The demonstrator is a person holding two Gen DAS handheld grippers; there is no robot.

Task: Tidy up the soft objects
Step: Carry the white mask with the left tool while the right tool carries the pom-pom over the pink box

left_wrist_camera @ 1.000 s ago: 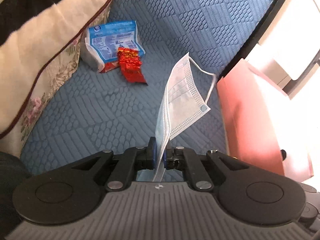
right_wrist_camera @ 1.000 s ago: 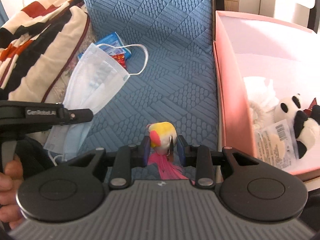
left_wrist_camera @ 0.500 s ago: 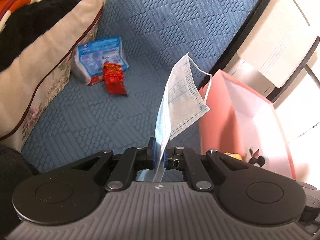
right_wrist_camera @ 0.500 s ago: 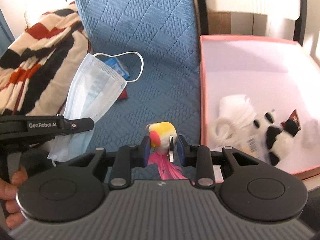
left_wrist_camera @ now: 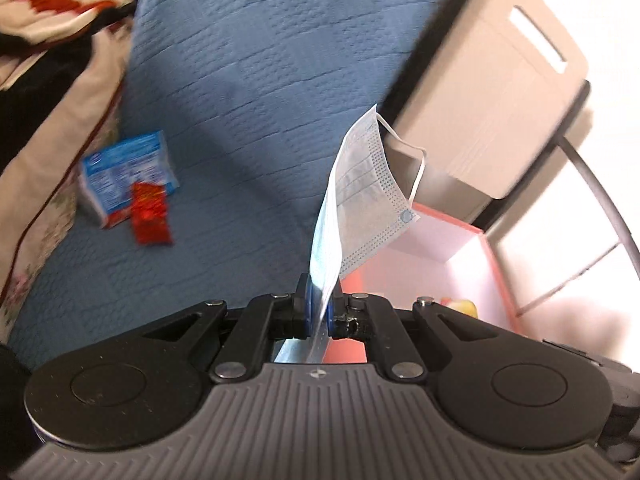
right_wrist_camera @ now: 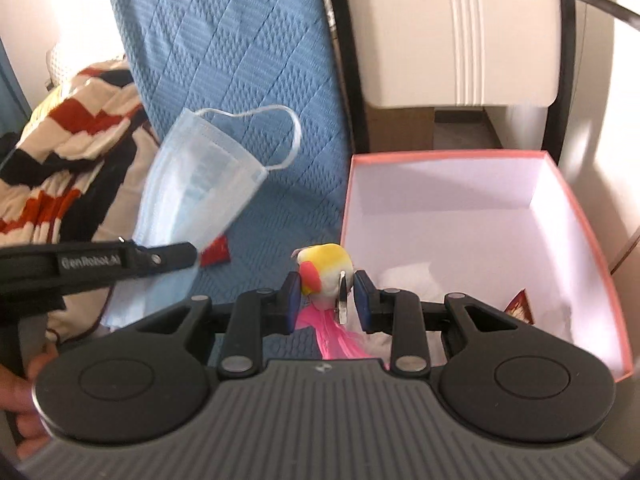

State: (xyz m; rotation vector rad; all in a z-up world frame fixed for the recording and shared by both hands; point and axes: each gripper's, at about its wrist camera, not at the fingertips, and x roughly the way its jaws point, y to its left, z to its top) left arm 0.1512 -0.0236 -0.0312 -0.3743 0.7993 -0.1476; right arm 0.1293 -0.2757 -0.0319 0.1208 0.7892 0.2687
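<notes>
My left gripper (left_wrist_camera: 319, 307) is shut on a light blue face mask (left_wrist_camera: 356, 196), which stands up from the jaws with its white ear loop hanging to the right. From the right wrist view the same mask (right_wrist_camera: 200, 184) hangs beside the left gripper's black finger (right_wrist_camera: 160, 258). My right gripper (right_wrist_camera: 326, 298) is shut on a small yellow, white and orange plush toy (right_wrist_camera: 326, 266) with a pink tail and a metal ring. The pink open box (right_wrist_camera: 444, 156) with white lining lies just right of both grippers, with white soft items (right_wrist_camera: 412, 280) at its bottom.
A blue tissue packet (left_wrist_camera: 124, 176) and a red foil packet (left_wrist_camera: 150, 214) lie on the blue quilted cover (left_wrist_camera: 260, 80). A striped and floral blanket (left_wrist_camera: 44, 92) is heaped at the left. A white cabinet (right_wrist_camera: 452, 32) stands behind the box. A person's hand (right_wrist_camera: 20, 392) holds the left gripper.
Both grippers have risen and shifted toward the pink box, each keeping its grip. The box interior has come more fully into both views, and the packets on the cover look farther away.
</notes>
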